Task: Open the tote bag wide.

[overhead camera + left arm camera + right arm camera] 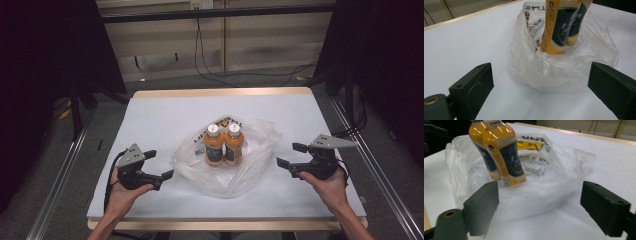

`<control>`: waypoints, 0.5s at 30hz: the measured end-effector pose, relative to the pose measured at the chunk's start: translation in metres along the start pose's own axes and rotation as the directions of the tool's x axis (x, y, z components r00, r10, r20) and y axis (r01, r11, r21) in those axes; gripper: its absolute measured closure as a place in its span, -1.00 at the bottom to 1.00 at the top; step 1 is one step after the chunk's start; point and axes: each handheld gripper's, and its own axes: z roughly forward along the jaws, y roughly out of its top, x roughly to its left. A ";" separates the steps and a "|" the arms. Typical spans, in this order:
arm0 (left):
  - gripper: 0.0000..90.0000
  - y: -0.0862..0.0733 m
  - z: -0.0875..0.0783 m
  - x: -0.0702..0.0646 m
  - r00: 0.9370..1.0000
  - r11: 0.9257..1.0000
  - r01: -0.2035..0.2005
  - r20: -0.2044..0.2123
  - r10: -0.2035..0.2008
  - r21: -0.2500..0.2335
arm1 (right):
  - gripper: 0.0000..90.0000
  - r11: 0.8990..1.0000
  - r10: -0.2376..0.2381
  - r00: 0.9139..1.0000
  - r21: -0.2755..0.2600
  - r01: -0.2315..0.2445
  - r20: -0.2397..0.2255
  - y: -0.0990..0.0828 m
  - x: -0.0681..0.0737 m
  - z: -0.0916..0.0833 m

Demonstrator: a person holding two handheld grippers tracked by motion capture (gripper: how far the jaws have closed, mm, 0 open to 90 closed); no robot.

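Observation:
Two orange drink bottles (223, 144) with white caps and dark labels stand upright side by side inside a crumpled clear plastic bag (250, 165) at the middle of the white table (160, 115). My left gripper (159, 165) is held to the left of the bag, open and holding nothing. On the other side, my right gripper (291, 155) is open too, a short way off the bag. In the left gripper view the bottles (564, 27) rise from the bag (564, 72) beyond the wide-set jaws. The right gripper view has the bottles (499, 155) and bag (544, 192) ahead of its spread jaws.
The table has a wooden rim (220, 92) along its far edge. Black cables (215, 75) lie on the floor behind it, and metal rails (60, 175) run along both sides. Bare white tabletop surrounds the bag.

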 end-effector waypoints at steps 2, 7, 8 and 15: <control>-0.90 -0.006 -0.006 0.001 1.000 1.000 0.010 -0.004 -0.010 0.000 | -0.73 1.000 0.008 1.000 0.000 -0.008 0.020 -0.008 0.000 -0.008; -0.93 -0.023 -0.020 0.004 0.999 0.999 0.037 -0.028 -0.037 -0.007 | -0.73 1.000 0.031 0.998 -0.003 -0.031 0.057 -0.026 -0.003 -0.025; -0.93 -0.025 -0.022 0.005 0.998 0.999 0.045 -0.032 -0.045 -0.002 | -0.74 0.999 0.037 0.997 -0.006 -0.037 0.061 -0.029 -0.004 -0.028; -0.93 -0.045 -0.030 0.009 0.995 0.997 0.073 -0.073 -0.073 0.005 | -0.77 0.998 0.068 0.992 -0.023 -0.066 0.107 -0.046 -0.007 -0.047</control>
